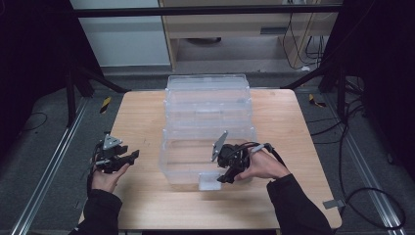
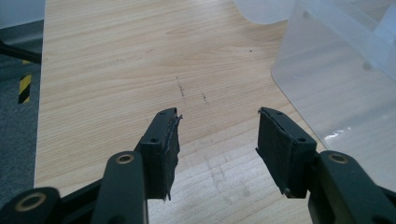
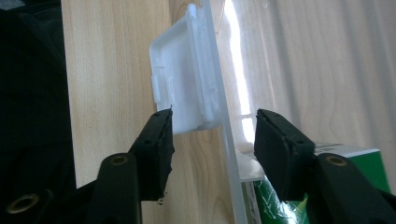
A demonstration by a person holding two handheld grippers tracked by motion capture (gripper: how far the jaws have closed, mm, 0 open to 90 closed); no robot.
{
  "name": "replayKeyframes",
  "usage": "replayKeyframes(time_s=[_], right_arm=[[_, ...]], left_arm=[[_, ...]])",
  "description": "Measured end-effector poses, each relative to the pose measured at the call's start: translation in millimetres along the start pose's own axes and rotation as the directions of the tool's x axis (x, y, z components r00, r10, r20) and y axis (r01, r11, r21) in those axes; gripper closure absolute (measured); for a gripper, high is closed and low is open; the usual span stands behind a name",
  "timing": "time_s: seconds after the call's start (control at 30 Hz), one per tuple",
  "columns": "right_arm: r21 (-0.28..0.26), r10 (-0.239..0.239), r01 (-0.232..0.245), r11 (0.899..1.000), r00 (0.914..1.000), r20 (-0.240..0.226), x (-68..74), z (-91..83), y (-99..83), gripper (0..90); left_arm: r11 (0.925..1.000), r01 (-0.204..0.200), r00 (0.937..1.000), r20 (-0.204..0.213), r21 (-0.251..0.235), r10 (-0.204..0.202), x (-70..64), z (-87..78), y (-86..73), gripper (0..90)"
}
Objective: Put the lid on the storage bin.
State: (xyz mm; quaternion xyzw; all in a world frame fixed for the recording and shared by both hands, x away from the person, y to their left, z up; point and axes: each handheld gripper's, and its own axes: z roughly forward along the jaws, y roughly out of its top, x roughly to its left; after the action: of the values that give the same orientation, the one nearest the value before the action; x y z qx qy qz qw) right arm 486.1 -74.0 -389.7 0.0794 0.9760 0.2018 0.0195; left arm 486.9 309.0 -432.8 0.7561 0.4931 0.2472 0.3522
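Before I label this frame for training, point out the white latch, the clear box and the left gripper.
white latch (image 3: 180, 79), right gripper view, its flat face.
clear box (image 1: 169, 161), high view, left wall.
left gripper (image 2: 217, 135), left gripper view, between its open jaws.

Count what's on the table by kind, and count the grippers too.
Clear plastic boxes: 3, nearest, middle, far
Green item inside the nearest box: 1
Grippers: 2, left gripper, right gripper
Total: 6
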Motion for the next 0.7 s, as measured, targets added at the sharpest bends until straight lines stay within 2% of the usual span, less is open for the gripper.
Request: replayKeyframes(time_s=[0.07, 0.3, 0.5, 0.7], right_arm=[[0.007, 0.015, -0.014, 1.0, 0.9997, -0.021, -0.8, 2.2, -0.1, 53.5], [0.033, 0.004, -0.003, 0.999, 0.9993, -0.038, -2.1, 9.3, 0.3, 61.7], [0.038, 0.021, -0.02, 0.999, 0.9996, -0.021, -2.6, 11.1, 1.7, 67.5], [0.041, 0.028, -0.027, 0.999, 0.9994, -0.019, -2.1, 11.6, 2.3, 67.7]], left_arm=[[1.0, -0.003, 1.0, 0.0, -0.003, 0.003, -0.1, -1.4, 1.3, 47.7], [0.9995, -0.012, 0.9997, 0.019, -0.03, 0.013, -2.5, -7.2, 7.4, 46.9], [0.9974, -0.034, 0.9979, 0.052, -0.064, 0.038, -3.5, -17.6, 18.3, 47.9], [0.992, -0.055, 0.9955, 0.07, -0.113, 0.063, -0.7, -28.5, 30.0, 47.6]])
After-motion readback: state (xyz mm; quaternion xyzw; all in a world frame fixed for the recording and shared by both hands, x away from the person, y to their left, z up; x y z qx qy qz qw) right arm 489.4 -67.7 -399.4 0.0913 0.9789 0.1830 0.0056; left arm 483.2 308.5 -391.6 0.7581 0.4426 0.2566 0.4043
